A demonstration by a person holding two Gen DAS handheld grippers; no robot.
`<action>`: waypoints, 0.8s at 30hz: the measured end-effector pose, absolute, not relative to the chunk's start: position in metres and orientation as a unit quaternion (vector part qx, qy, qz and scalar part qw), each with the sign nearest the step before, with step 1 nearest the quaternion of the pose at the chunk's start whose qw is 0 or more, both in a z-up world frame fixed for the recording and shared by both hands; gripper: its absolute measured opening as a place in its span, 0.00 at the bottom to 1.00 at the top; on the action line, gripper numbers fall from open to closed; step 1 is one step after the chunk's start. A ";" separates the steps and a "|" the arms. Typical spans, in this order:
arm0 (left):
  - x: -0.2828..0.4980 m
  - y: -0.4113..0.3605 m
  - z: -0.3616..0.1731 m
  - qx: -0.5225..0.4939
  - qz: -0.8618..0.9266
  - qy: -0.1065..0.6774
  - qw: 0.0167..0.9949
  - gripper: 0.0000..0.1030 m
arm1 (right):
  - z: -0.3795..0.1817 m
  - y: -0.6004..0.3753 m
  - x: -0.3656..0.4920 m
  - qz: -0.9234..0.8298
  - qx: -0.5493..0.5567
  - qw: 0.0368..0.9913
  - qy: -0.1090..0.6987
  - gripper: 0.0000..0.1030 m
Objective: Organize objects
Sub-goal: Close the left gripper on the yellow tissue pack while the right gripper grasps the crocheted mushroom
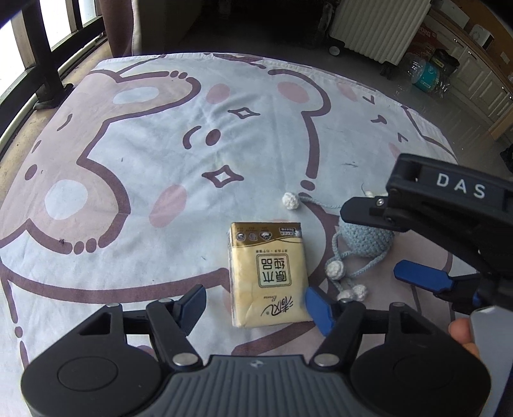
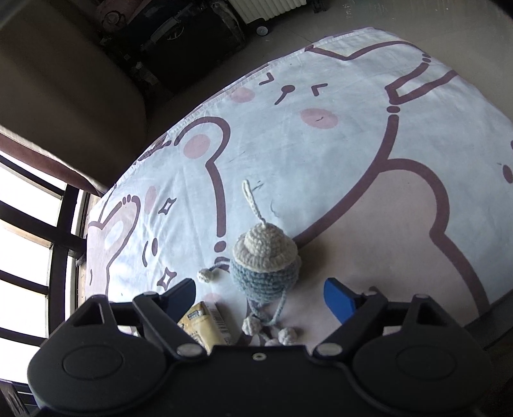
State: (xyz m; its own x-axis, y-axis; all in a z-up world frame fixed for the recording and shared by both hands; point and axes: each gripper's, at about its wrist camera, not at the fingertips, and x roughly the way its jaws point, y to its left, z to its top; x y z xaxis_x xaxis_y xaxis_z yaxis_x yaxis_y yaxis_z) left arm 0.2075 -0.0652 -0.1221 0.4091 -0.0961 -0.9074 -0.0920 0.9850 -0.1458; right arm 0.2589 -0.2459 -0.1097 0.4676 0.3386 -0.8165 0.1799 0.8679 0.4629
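A yellow tissue pack lies flat on the cartoon-print sheet. My left gripper straddles its near end. The right blue pad sits at the pack's edge, while the left pad stands clear of it, so the jaws are open. Right of the pack lies a blue crochet toy with a cream cap and pom-pom cords. My right gripper reaches over it from the right. In the right wrist view the toy lies between and just ahead of the open right gripper, untouched, and the pack's corner shows at lower left.
The sheet's far edge drops to the floor. A white radiator and bagged bottles stand beyond it. A dark window railing runs along the left. A brown cushioned seat stands past the sheet's corner.
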 end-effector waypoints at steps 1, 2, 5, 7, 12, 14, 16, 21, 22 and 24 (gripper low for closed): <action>0.207 -0.063 -0.122 -0.086 -0.001 0.545 0.834 0.67 | -0.111 -0.243 0.260 0.046 0.251 0.817 0.517 0.81; 0.207 -0.060 -0.122 -0.087 -0.001 0.547 0.833 0.67 | -0.112 -0.241 0.260 0.044 0.250 0.817 0.518 0.81; 0.207 -0.055 -0.121 -0.086 -0.002 0.550 0.831 0.67 | -0.115 -0.237 0.261 0.038 0.251 0.818 0.517 0.81; 0.207 -0.055 -0.122 -0.083 -0.006 0.551 0.831 0.67 | -0.118 -0.237 0.261 0.036 0.264 0.816 0.513 0.80; 0.209 -0.063 -0.122 -0.062 -0.014 0.547 0.835 0.67 | -0.119 -0.235 0.268 0.035 0.266 0.818 0.510 0.65; 0.210 -0.067 -0.123 -0.048 -0.014 0.543 0.838 0.66 | -0.118 -0.235 0.269 0.029 0.255 0.819 0.513 0.49; 0.211 -0.072 -0.126 -0.029 -0.014 0.540 0.841 0.67 | -0.118 -0.238 0.268 0.032 0.254 0.818 0.514 0.49; 0.216 -0.070 -0.133 -0.055 -0.007 0.545 0.836 0.70 | -0.114 -0.245 0.260 0.044 0.244 0.823 0.511 0.48; 0.217 -0.070 -0.133 -0.058 -0.005 0.544 0.837 0.70 | -0.114 -0.247 0.258 0.046 0.246 0.822 0.512 0.48; 0.219 -0.069 -0.133 -0.065 0.000 0.542 0.838 0.70 | -0.111 -0.249 0.255 0.049 0.239 0.822 0.515 0.47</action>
State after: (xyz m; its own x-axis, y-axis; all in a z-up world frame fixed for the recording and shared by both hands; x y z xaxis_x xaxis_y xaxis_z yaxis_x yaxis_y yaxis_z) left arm 0.2193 -0.0694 -0.1327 0.4128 -0.0704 -0.9081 -0.0711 0.9915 -0.1093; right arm 0.2554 -0.2492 -0.1115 0.4650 0.3258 -0.8232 0.1663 0.8812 0.4426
